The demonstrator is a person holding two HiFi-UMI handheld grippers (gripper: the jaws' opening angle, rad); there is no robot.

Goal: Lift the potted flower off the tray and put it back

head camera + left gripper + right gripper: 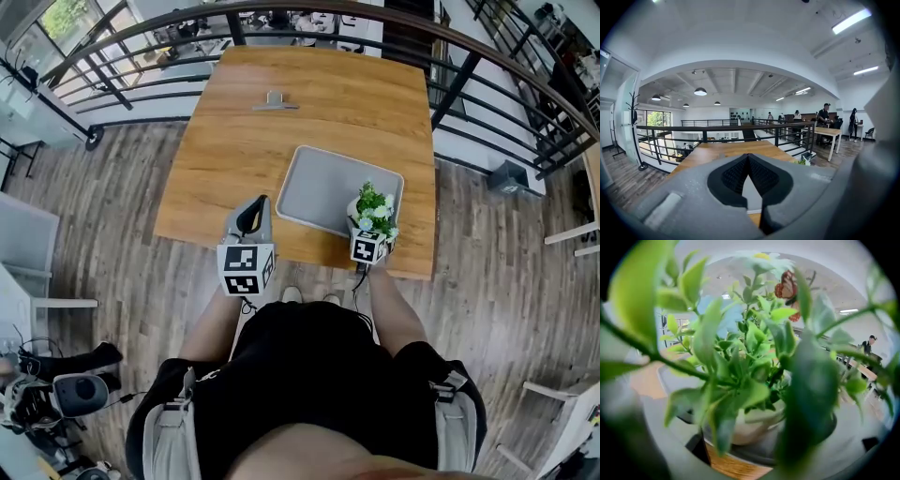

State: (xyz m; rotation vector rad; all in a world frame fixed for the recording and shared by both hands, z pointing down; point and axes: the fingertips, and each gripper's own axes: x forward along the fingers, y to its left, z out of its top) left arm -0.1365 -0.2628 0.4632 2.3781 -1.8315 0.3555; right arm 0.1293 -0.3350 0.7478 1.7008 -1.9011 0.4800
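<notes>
Straddling potted flower [374, 206] (tray [319, 187] corner): right gripper [371, 230] | left gripper [748, 158] closed

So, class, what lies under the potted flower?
The grey tray, its near right corner. Leaves and the right gripper cover the pot base, so contact cannot be seen.

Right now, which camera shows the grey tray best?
The head view: nearly the whole tray lies in sight on the wooden table. The right gripper view shows only a blurred piece behind the potted flower; the left gripper view shows a pale sliver at most.
</notes>
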